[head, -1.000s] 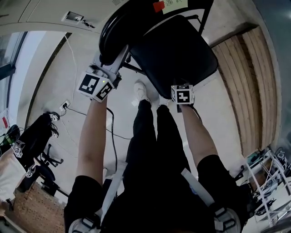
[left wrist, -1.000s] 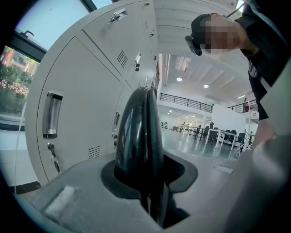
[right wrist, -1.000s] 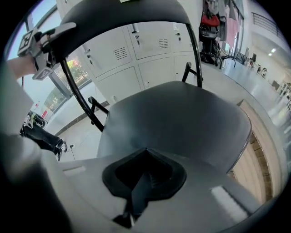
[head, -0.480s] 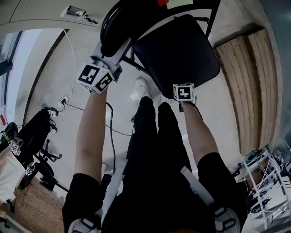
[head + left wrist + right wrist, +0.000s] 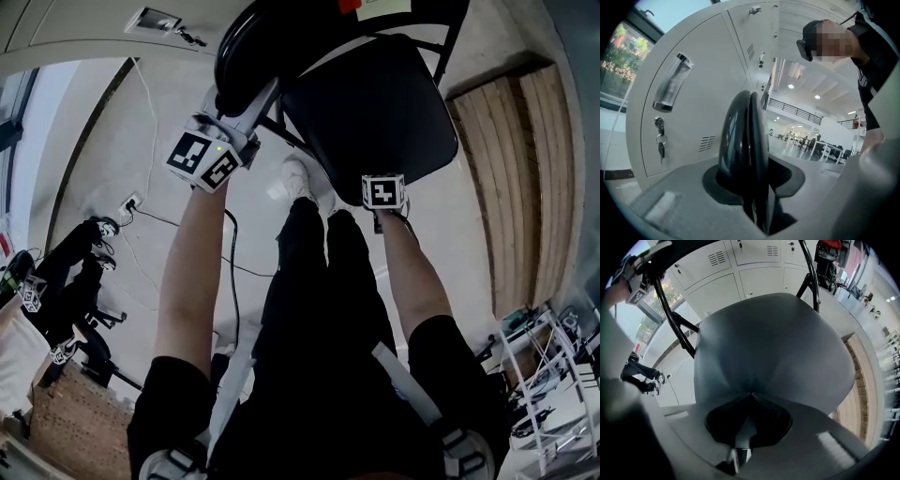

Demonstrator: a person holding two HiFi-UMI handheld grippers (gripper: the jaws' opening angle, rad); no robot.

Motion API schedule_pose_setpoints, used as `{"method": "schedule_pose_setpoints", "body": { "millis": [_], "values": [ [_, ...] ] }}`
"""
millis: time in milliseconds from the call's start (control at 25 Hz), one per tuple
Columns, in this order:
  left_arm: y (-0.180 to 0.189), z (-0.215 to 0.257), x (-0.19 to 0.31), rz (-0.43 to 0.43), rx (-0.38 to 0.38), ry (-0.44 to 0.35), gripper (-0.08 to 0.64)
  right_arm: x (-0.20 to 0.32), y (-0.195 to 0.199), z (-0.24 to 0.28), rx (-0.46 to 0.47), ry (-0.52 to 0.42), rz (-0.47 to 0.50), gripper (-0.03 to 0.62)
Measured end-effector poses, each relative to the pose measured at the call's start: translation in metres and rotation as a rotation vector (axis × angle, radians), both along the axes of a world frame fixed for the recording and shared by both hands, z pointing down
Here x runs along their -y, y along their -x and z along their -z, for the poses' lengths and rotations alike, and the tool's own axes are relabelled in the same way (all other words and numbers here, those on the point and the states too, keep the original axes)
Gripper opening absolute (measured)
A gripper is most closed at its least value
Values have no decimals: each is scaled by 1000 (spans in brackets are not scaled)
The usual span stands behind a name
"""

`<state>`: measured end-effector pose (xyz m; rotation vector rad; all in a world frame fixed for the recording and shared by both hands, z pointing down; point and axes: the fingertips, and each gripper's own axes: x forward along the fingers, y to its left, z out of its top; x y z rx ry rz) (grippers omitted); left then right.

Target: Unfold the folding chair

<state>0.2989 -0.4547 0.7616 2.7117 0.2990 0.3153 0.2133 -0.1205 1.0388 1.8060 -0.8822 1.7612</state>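
Chair (image 5: 375,103) looks nearly unfolded, seat (image 5: 768,348) about flat. Left gripper (image 5: 754,208) jaws, just widened a bit, pinch the backrest (image 5: 740,140). Right gripper (image 5: 740,448) jaws are pressed together at the seat's front edge.

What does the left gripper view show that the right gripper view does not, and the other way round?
Only the left gripper view: the backrest seen edge-on, a locker handle, hanging keys and a bright hall with tables. Only the right gripper view: the wide seat, black frame tubes, and wooden boards on the floor. Both: parts of the same chair, and the white lockers behind it.
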Motion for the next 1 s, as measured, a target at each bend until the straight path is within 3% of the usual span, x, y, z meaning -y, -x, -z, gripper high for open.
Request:
{"method": "schedule_pose_setpoints", "body": {
  "millis": [200,360,440,680,1000],
  "values": [
    [3,-5,2,27,7,24,138,4,0,5,-21,-33,-11,6],
    [15,-8,16,66,54,-40,241,17,-16,32,-78,-111,-44,6],
    [25,-1,23,104,75,-51,253,30,-27,56,-112,-166,-62,6],
    [56,38,35,224,111,-11,252,59,-65,156,-238,-359,-159,6],
    [59,125,37,275,63,-98,232,140,-130,318,-438,-644,-81,6]
  ]
}}
